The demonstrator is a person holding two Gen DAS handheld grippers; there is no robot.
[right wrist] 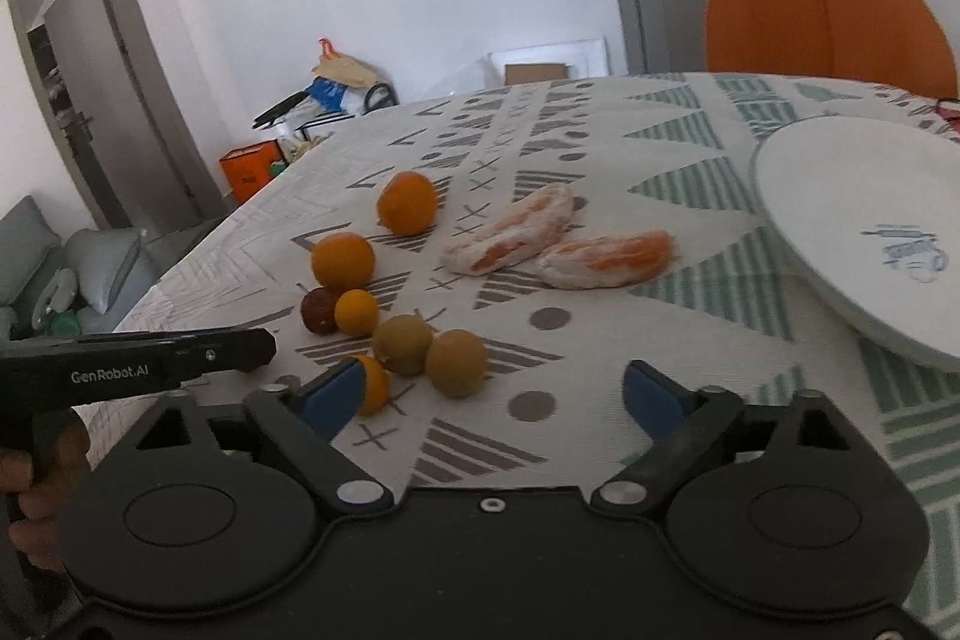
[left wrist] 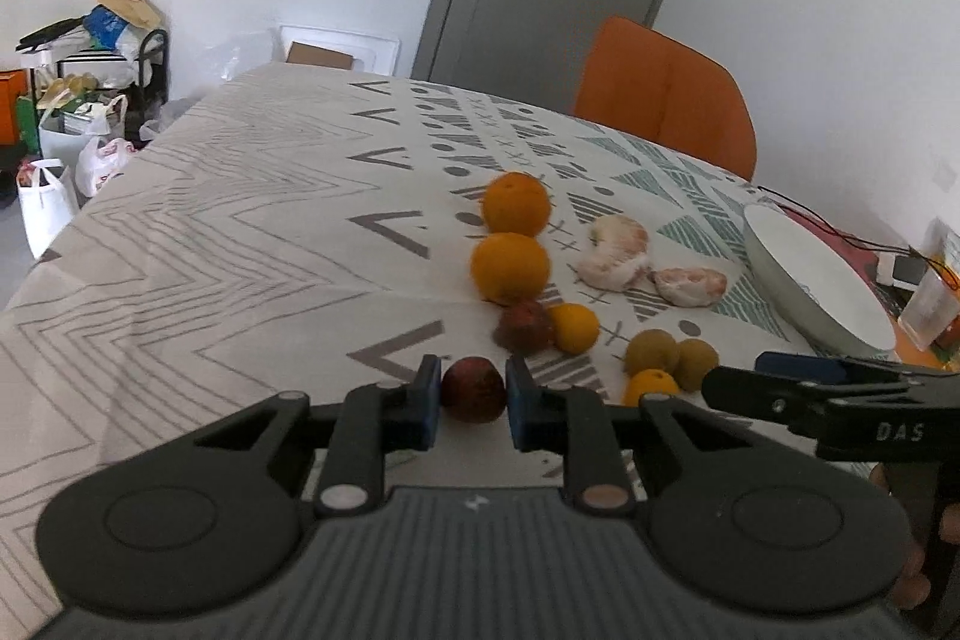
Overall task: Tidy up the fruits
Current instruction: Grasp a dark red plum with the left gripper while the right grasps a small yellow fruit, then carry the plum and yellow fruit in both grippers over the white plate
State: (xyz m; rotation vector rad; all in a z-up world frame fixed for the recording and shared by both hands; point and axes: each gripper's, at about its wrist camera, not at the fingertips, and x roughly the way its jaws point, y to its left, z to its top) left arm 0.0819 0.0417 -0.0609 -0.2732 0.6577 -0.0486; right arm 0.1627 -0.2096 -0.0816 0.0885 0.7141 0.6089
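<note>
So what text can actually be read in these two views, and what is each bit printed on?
"GenRobot.AI": white lettering on the side of the left gripper, seen from the right wrist view.
"DAS": on the body of the right gripper, seen from the left wrist view.
Blue logo printed on the white plate: too blurred to read.
</note>
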